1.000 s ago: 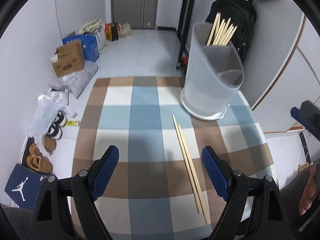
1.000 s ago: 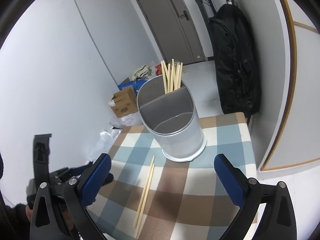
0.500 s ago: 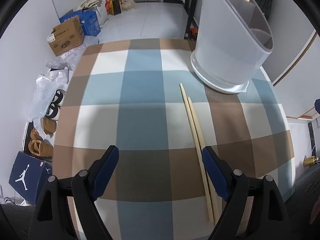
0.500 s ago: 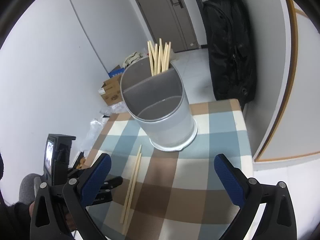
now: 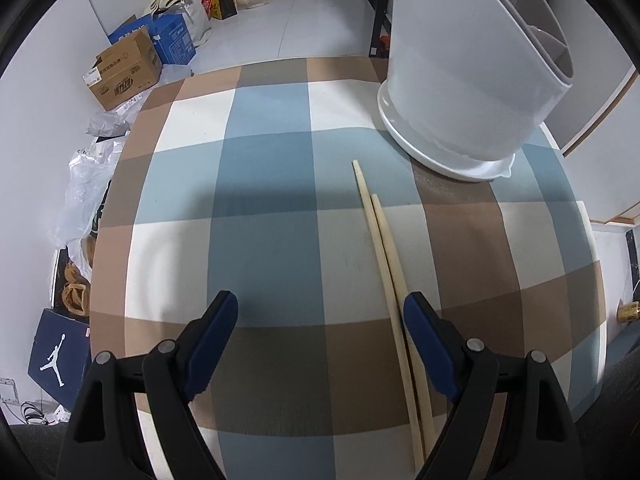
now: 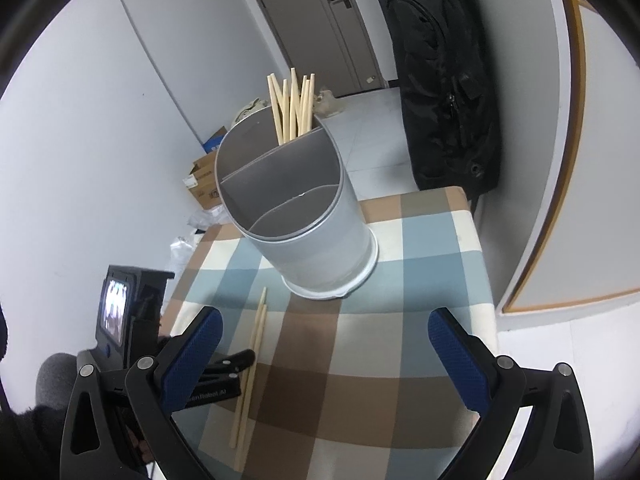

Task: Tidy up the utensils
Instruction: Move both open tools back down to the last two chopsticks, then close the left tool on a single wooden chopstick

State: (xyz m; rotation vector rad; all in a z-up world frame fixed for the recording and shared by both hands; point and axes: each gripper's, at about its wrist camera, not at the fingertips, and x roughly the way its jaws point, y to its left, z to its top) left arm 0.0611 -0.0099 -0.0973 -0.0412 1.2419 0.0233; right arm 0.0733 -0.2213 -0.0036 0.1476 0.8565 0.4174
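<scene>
Small table, checked cloth [image 5: 272, 184], cluttered floor beyond. Two loose chopsticks [image 5: 386, 256] lie side by side on cloth, near grey divided holder [image 6: 304, 216]; more chopsticks [image 6: 294, 108] stand in its rear compartment. Left gripper [image 5: 320, 320] low over cloth, jaws wide, nothing held; pair lies just inside one pad. Right gripper [image 6: 324, 344] wide, empty. Advice: centre left jaws across both sticks, then close squarely.
</scene>
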